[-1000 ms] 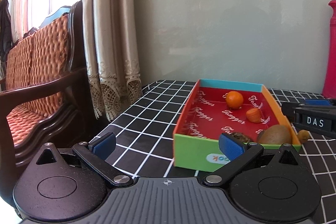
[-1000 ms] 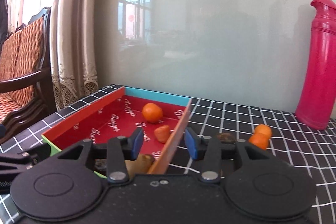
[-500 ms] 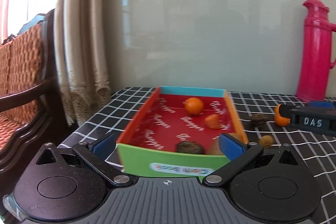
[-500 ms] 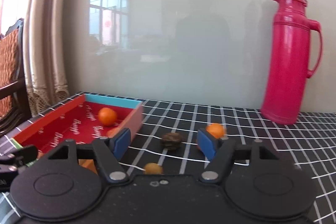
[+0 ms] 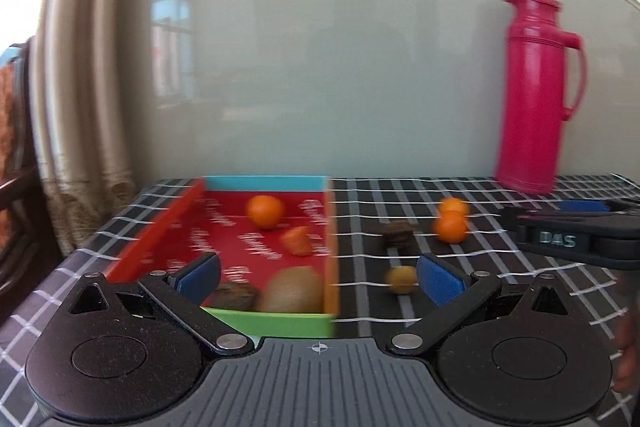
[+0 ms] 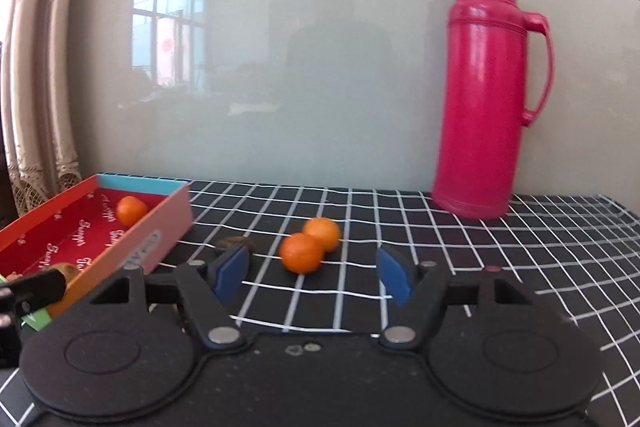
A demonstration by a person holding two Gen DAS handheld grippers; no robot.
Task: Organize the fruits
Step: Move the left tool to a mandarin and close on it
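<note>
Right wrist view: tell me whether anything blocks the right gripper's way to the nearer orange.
Nothing visible does. The right gripper is open, and the nearer orange lies ahead between its fingers on bare tablecloth. The second orange sits just behind it.

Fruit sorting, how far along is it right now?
Partly done. The box already holds an orange, an orange piece, a kiwi and a dark fruit. Nothing is in hand: the left claw and right claw are both open and empty, the right one facing the loose oranges. Still on the table: those two oranges, a dark fruit and a small yellow fruit.
</note>
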